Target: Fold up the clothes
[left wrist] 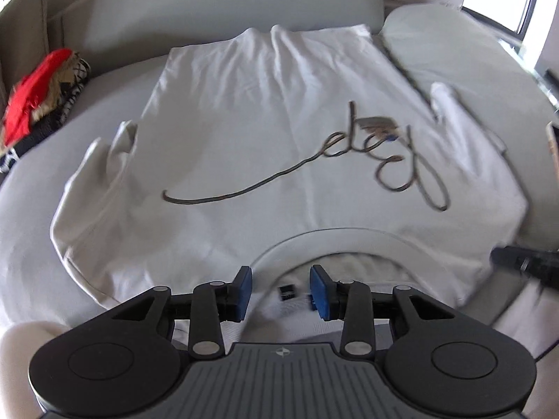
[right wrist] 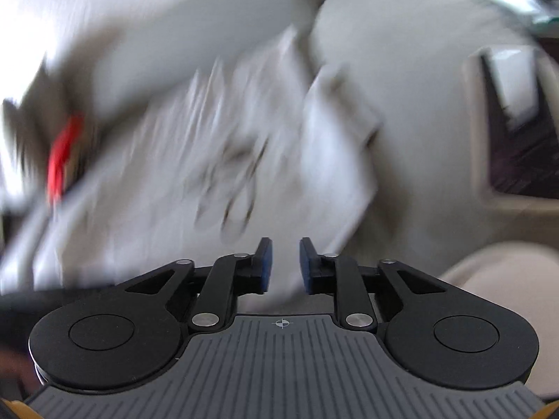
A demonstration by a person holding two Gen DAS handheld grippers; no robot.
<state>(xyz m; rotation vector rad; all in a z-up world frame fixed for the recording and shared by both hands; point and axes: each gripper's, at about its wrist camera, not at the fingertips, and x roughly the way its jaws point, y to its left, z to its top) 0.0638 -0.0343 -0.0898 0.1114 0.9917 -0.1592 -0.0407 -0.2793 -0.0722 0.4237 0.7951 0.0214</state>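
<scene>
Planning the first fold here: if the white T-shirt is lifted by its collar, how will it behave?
The white T-shirt looks thin and creased, so it will probably drape limply rather than hold shape. Lying spread on the soft sofa, it may drag and bunch. It seems light.

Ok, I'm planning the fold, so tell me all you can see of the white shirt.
The shirt is white, soft, lightly creased, spread flat face-up on the grey sofa. Dark cursive script crosses the chest. Its collar is nearest, hem farthest, short sleeves out to both sides. The left gripper hangs open over the collar.
</scene>
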